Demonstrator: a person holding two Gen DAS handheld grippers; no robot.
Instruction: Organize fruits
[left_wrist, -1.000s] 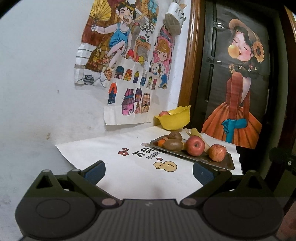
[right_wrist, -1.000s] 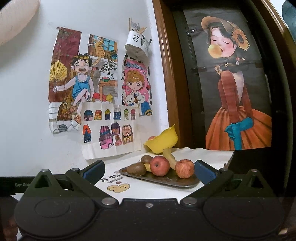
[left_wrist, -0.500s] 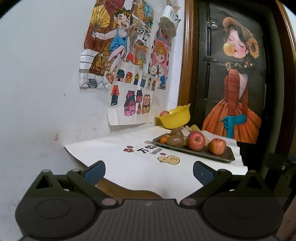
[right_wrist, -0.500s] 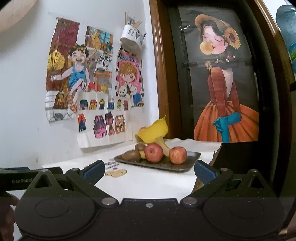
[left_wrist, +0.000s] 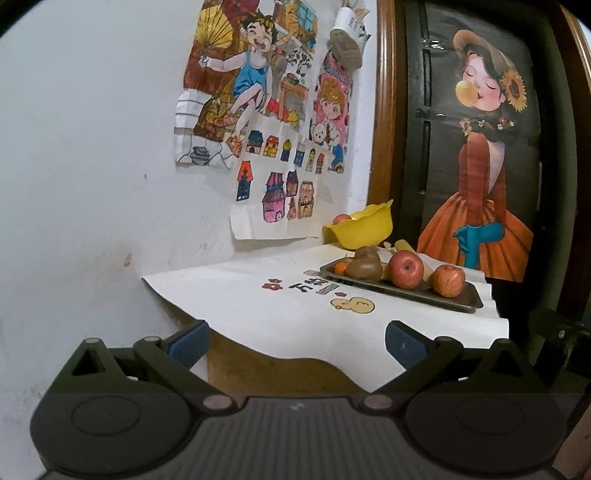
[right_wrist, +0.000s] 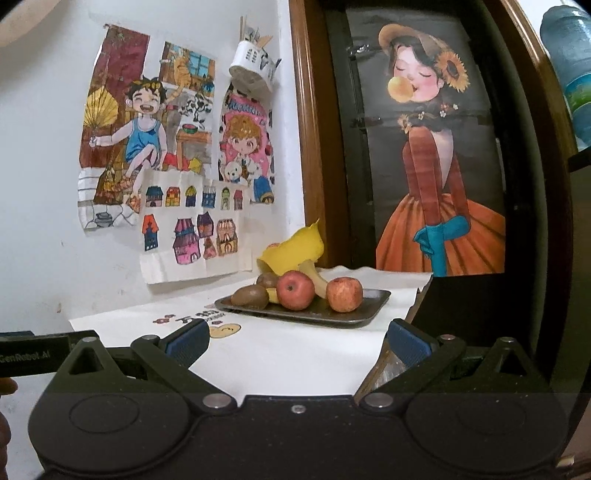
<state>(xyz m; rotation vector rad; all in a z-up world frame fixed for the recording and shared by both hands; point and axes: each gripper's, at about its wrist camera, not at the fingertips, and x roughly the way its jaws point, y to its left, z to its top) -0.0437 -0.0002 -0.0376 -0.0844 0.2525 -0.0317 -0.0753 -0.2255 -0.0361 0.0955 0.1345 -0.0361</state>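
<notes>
A dark tray on a white cloth holds two red apples, two brown kiwis, a banana and a small orange fruit. Behind it stands a yellow bowl with a reddish fruit inside. My left gripper is open and holds nothing, back from the table's near edge. My right gripper is open too, over the cloth's front part, well short of the tray.
The white cloth covers a small wooden table pushed against a white wall with children's drawings. A dark door with a painted girl stands behind the table on the right. The other gripper's body shows at the left.
Both grippers have drawn back from the table and dropped lower; the tray looks farther and the table's wooden front edge has come into the left wrist view. Both stayed open.
</notes>
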